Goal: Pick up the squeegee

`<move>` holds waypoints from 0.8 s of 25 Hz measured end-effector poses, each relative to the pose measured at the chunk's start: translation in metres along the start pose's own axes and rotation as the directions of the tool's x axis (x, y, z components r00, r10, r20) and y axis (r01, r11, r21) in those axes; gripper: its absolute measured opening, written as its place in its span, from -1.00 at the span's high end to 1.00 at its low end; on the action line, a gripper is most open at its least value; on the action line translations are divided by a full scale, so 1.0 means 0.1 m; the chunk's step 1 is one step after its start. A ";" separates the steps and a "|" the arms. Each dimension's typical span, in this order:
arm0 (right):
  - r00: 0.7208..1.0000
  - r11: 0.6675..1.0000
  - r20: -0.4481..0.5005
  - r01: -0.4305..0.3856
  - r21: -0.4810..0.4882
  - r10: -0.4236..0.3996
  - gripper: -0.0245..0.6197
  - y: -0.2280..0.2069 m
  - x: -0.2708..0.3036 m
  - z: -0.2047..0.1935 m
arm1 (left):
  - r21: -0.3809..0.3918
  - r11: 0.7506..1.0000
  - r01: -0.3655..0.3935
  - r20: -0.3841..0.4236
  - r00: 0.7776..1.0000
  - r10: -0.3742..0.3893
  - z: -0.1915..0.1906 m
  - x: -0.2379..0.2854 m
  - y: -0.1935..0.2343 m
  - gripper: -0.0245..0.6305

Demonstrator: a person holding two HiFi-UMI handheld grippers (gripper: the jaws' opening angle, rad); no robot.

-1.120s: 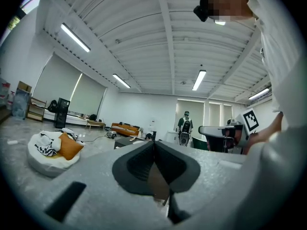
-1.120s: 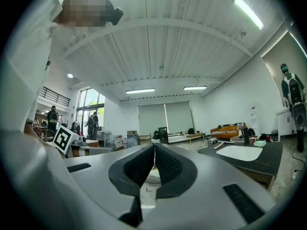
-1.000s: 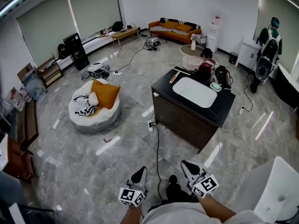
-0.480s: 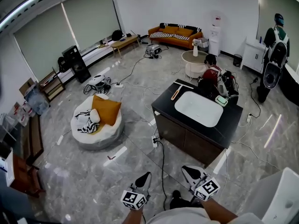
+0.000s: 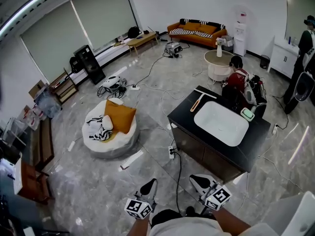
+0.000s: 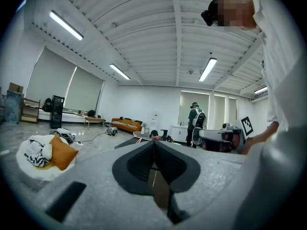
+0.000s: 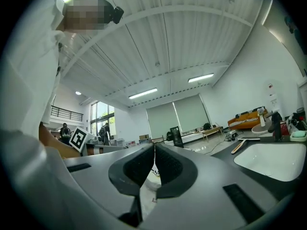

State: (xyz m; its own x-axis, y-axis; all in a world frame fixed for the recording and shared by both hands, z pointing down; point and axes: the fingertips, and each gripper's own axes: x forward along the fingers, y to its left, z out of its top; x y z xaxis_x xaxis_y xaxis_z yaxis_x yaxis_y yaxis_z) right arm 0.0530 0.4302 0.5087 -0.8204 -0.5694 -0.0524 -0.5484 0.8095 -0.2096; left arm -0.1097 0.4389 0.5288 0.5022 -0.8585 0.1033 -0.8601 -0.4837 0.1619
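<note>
The squeegee [image 5: 196, 102], with a wooden handle and a dark blade, lies on the far left corner of the black counter [image 5: 182, 113], beside the white sink [image 5: 221, 123]. In the right gripper view the squeegee [image 7: 238, 146] shows at the right, left of the sink [image 7: 273, 159]. Both grippers are held low at the bottom of the head view, well short of the counter. My left gripper [image 5: 149, 186] is shut and empty, its pads meeting [image 6: 154, 143]. My right gripper [image 5: 199, 182] is also shut with nothing in it [image 7: 154, 145].
A white beanbag with an orange cushion [image 5: 109, 127] sits on the floor to the left. Cables [image 5: 175, 168] and a power strip [image 5: 171, 151] run along the counter's near side. A seated person [image 5: 237, 82] is behind the counter, and another person stands at far right [image 5: 305, 77].
Both grippers have been carried forward across the floor and the counter is now nearer. Their jaws have stayed shut.
</note>
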 end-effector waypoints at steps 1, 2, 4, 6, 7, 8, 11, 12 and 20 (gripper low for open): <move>1.000 1.000 -0.003 0.013 0.007 -0.013 0.88 -0.10 0.05 -0.02 | 0.000 1.000 0.000 0.000 1.000 0.000 0.00 0.08 0.05 0.88; 0.999 0.999 -0.011 0.037 0.018 -0.036 0.88 -0.21 0.10 -0.05 | 0.000 1.000 0.001 0.001 1.000 -0.001 0.01 0.16 0.09 0.88; 0.995 0.994 -0.035 0.099 0.050 -0.097 0.88 -0.48 0.22 -0.13 | 0.001 1.000 0.005 0.003 1.000 -0.005 0.01 0.32 0.20 0.88; 0.989 0.987 -0.049 0.143 0.074 -0.139 0.88 -0.70 0.35 -0.17 | -0.001 1.000 0.008 0.000 1.000 -0.008 0.02 0.46 0.35 0.88; 0.987 0.985 -0.052 0.154 0.077 -0.151 0.88 -0.78 0.42 -0.17 | -0.006 1.000 0.010 -0.001 1.000 -0.010 0.02 0.53 0.43 0.88; 0.986 0.984 -0.054 0.164 0.076 -0.160 0.88 -0.85 0.49 -0.17 | -0.013 1.000 0.012 -0.001 1.000 -0.012 0.03 0.61 0.52 0.88; 0.977 0.977 -0.062 0.207 0.060 -0.203 0.88 -1.12 0.76 -0.13 | -0.030 0.999 0.021 0.008 1.000 -0.021 0.09 0.89 0.84 0.88; 0.971 0.971 -0.059 0.233 0.052 -0.230 0.88 -1.23 0.85 -0.11 | -0.030 0.999 0.024 0.013 1.000 -0.024 0.12 1.00 0.96 0.88; 0.907 0.907 -0.024 0.421 0.026 -0.420 0.88 -2.07 1.67 0.21 | -0.044 0.997 0.062 0.033 0.998 -0.061 0.44 1.84 1.99 0.88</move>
State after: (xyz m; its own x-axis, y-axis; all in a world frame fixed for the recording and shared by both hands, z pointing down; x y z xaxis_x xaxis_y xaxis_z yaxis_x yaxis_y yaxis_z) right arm 0.0327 0.1641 0.5232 -0.5173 -0.8534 0.0635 -0.8384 0.4905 -0.2376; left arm -0.1923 0.1773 0.5365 0.5502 -0.8327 0.0613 -0.8227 -0.5281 0.2107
